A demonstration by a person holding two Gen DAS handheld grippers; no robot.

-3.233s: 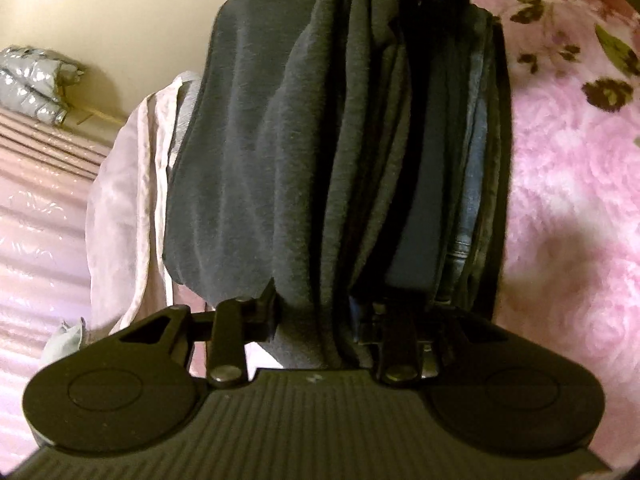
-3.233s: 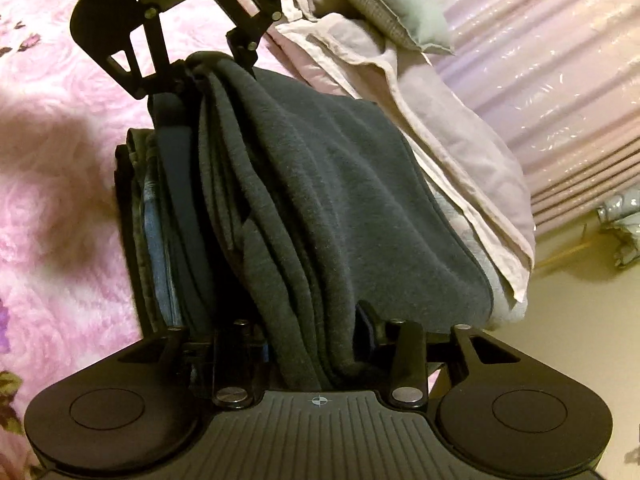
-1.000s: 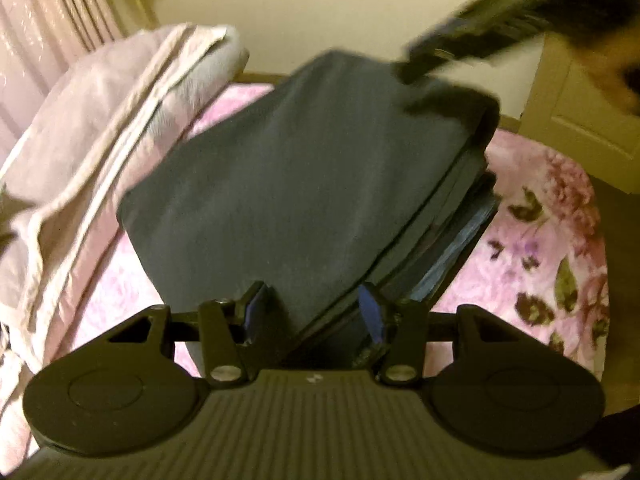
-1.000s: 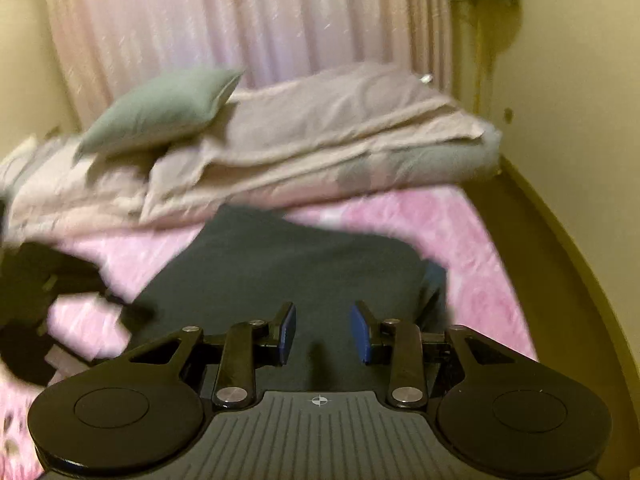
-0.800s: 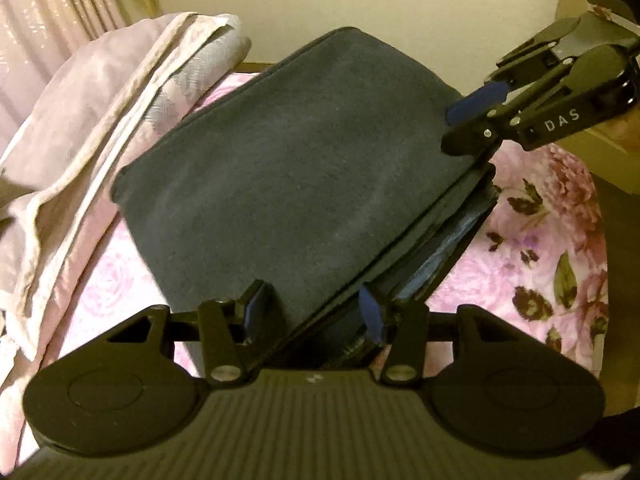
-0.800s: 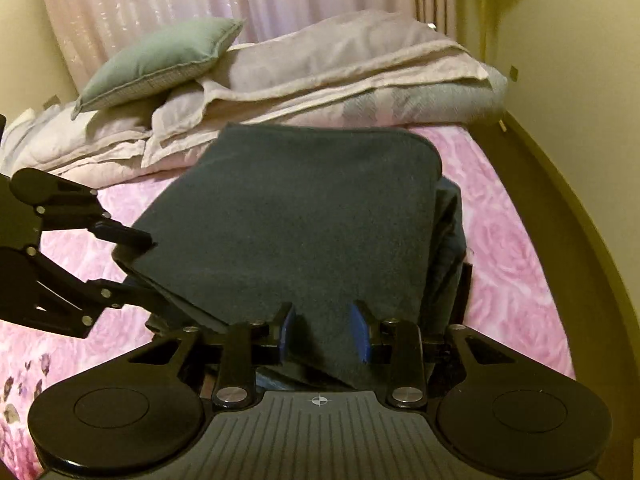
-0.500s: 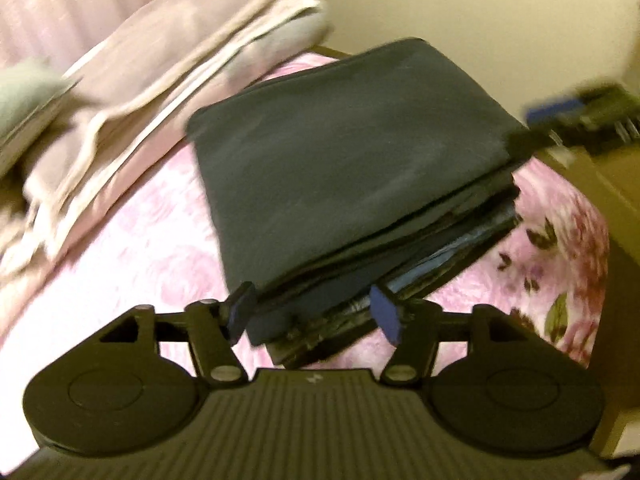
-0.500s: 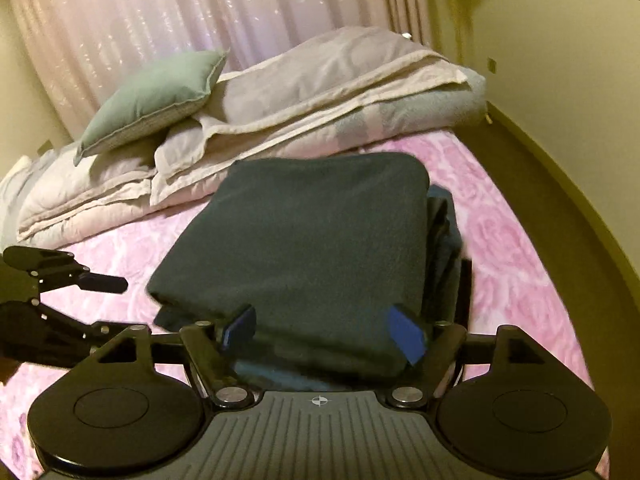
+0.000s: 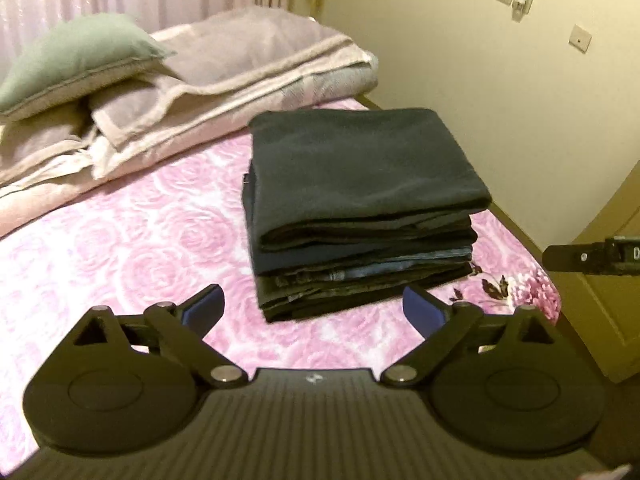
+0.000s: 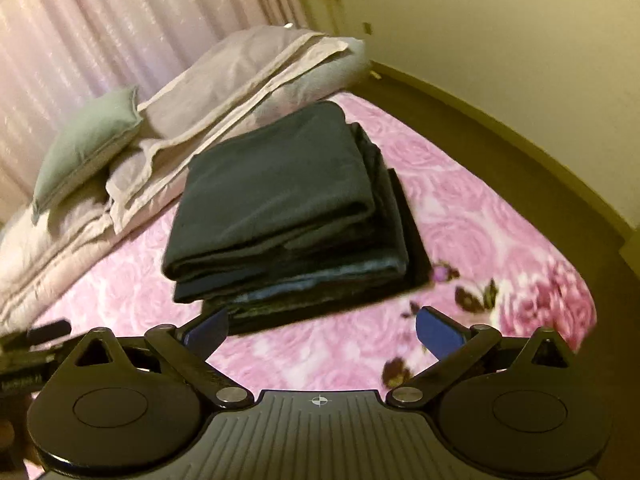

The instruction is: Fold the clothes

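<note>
Left gripper (image 9: pixel 314 306): my jaws are opening wide, nothing between them.
Clothes stack (image 9: pixel 360 208): folded on the pink bedspread (image 9: pixel 120 240), just beside the folded quilt (image 9: pixel 224 80).
Right gripper (image 10: pixel 322 330): jaws opening too, empty.
Risk: top grey fleece (image 10: pixel 276 184) overhangs; a nudge could slide it off.
Change: a second ago both jaws straddled the stack's edge; now they're clear.

- A bed is covered by a pink rose-patterned bedspread (image 9: pixel 132 248).
- Folded pale bedding (image 9: pixel 224 92) and a green pillow (image 9: pixel 76 60) are piled at its far end.
- Pink curtains (image 10: pixel 104 32) are hung behind.
- Switch plates (image 9: pixel 580 38) are mounted on a cream wall (image 9: pixel 460 48).
</note>
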